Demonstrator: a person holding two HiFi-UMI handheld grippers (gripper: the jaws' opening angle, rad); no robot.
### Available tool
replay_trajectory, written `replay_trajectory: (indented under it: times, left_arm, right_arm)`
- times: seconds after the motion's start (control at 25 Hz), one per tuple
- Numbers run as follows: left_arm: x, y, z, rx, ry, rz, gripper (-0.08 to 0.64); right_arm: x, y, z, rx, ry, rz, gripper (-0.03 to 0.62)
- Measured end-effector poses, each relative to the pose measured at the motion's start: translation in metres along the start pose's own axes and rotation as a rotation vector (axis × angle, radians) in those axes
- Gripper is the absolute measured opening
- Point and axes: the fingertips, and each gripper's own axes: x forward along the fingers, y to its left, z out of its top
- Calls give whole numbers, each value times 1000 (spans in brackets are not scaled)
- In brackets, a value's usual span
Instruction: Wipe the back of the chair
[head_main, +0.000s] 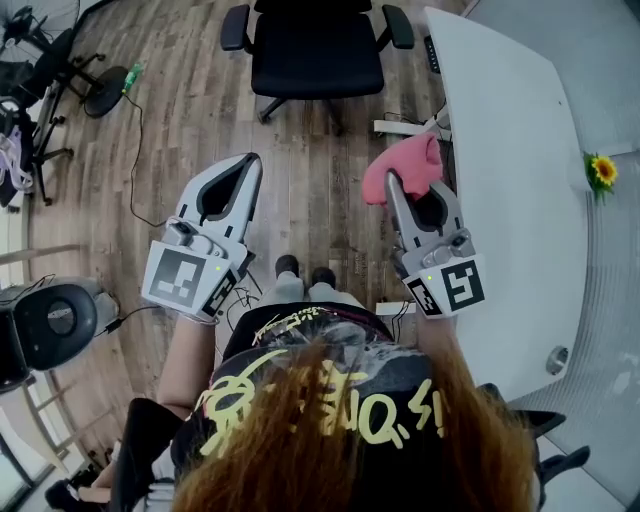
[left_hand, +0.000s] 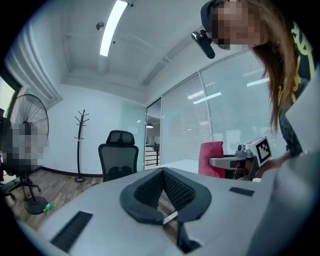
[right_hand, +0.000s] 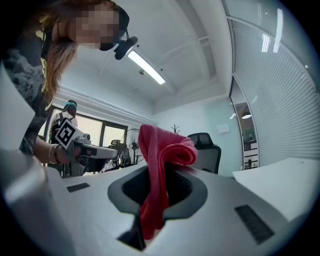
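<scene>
Gripping a pink-red cloth (head_main: 405, 168), the right tongs (head_main: 392, 182) are clamped tight on it, right of centre, just beside the white desk (head_main: 500, 150) edge. Left tongs (head_main: 254, 160) pinched closed, nothing in them. Black chair (head_main: 316, 50) stands top centre, seat facing the person, back at the frame's top edge. Open wood floor (head_main: 190, 130) lies between them

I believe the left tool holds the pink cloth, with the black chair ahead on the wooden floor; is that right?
Not quite: the right tool holds the pink cloth, as the right gripper view shows. The black chair is ahead on the wooden floor.
</scene>
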Motion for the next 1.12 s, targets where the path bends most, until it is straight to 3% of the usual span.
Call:
replay_trajectory:
  times: [0.48, 1.12]
  left_arm:
    - [-4, 7, 1, -7, -26, 38, -6]
    - [-20, 45, 27, -36, -24, 2, -6]
  right_arm:
    - [1, 2, -3, -1, 0, -6, 61]
    - [43, 30, 26, 12, 6, -20, 61]
